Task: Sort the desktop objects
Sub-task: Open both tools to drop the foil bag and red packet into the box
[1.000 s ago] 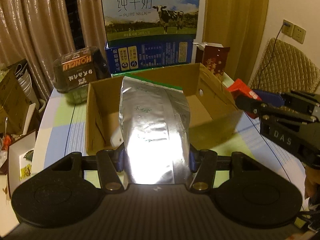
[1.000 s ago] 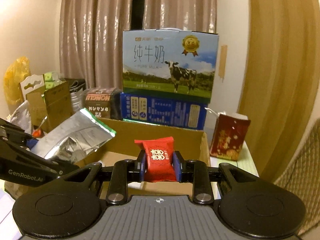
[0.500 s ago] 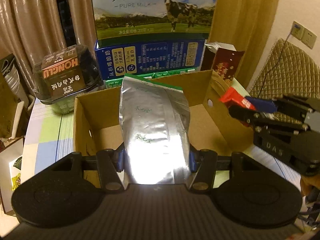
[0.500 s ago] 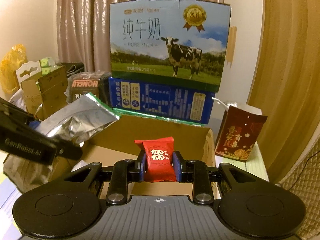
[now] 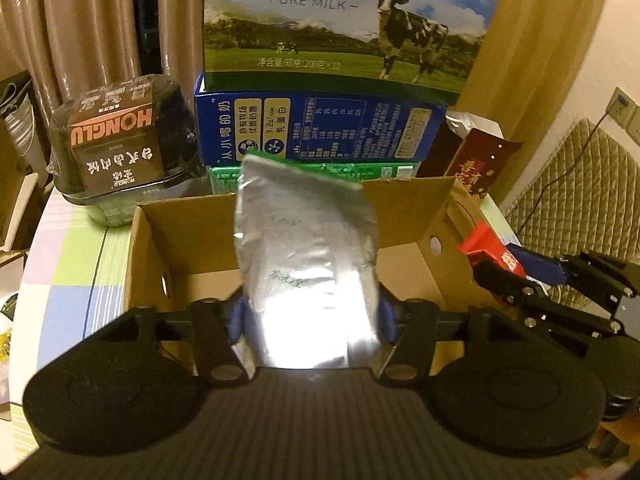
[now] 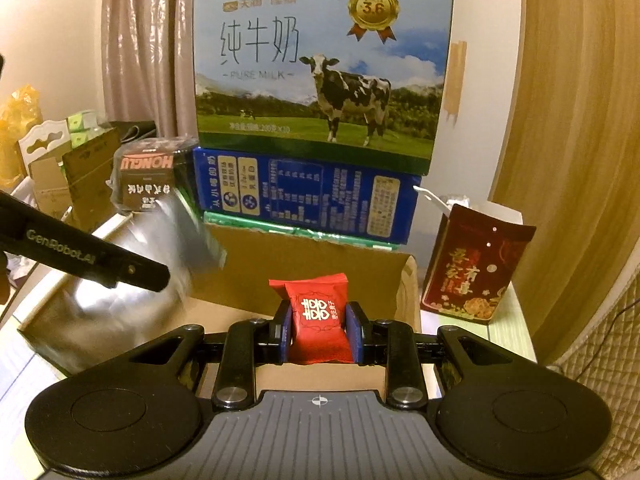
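Two grippers hover at the open cardboard box (image 5: 404,216) on the counter (image 5: 76,256); the left gripper (image 5: 310,316) is clamped on a silver foil pouch (image 5: 306,264) above the box interior; the right gripper (image 6: 318,330) is clamped on a red candy packet (image 6: 318,316) over the box's right wall. Milk cartons (image 6: 320,76) are stacked behind the box.

The cardboard box (image 5: 280,232) sat open on the table (image 5: 72,264), with the stacked milk cartons (image 6: 320,76) right behind it, the Honglu tin (image 5: 120,148) off to the left, and a gift bag (image 6: 476,264) to the right.
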Available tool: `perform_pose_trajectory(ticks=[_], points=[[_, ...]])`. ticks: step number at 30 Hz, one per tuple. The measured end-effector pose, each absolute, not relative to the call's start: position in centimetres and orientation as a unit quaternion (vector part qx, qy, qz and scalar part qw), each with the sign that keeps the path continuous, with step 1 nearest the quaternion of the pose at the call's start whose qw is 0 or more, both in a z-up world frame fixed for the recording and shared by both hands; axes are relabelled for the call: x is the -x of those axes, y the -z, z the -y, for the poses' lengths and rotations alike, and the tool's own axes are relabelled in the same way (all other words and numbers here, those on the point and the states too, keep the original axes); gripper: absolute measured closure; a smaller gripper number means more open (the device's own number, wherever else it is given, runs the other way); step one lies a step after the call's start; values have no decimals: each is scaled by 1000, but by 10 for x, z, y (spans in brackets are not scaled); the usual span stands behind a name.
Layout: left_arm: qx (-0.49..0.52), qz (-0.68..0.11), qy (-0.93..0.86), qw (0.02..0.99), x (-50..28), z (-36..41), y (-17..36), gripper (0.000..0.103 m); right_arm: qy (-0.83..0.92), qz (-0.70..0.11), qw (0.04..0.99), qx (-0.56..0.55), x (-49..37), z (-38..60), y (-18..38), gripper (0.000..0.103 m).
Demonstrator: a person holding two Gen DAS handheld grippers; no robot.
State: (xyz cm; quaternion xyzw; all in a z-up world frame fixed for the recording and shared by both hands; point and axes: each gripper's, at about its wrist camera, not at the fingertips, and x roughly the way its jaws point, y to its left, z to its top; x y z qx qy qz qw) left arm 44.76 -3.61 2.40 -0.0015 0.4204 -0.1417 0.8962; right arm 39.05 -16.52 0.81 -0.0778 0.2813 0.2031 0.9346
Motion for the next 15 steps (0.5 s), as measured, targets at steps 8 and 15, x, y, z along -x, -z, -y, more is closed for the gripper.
perform_pose_trajectory(ticks=[8,15], points=[[-3,-412,133,901,-441,30,-20,40,-207,-291,931,70,-393,165,-3,77],[2,-410,127,903,-433,24,-20,40,-229,-277,933,30,-391,167,-14,39]])
